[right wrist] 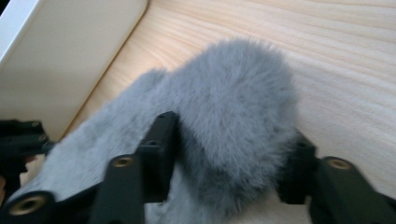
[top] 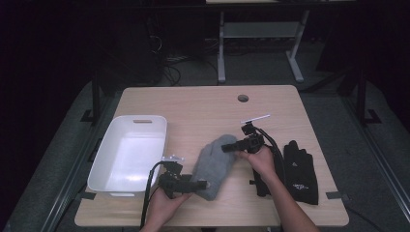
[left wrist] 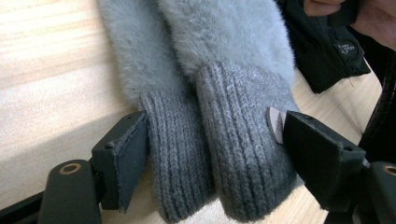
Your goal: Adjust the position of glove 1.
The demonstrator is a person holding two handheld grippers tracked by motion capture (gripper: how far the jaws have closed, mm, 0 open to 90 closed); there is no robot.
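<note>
Both jaws spread around grey mittens (top: 215, 166); white tub (top: 129, 157) left, black gloves (top: 300, 171) right

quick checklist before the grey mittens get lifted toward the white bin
1. Left hand-held gripper straddles both knit cuffs of the grey mittens: ok.
2. Left pads pressing the cuffs: not ok, small gaps show on both sides.
3. Right hand-held gripper around the furry tip: ok.
4. Right grip firm: cannot tell, fur hides the pads.
5. White bin empty and beside the mittens: ok.
6. Black gloves apart from the mittens: ok.
</note>
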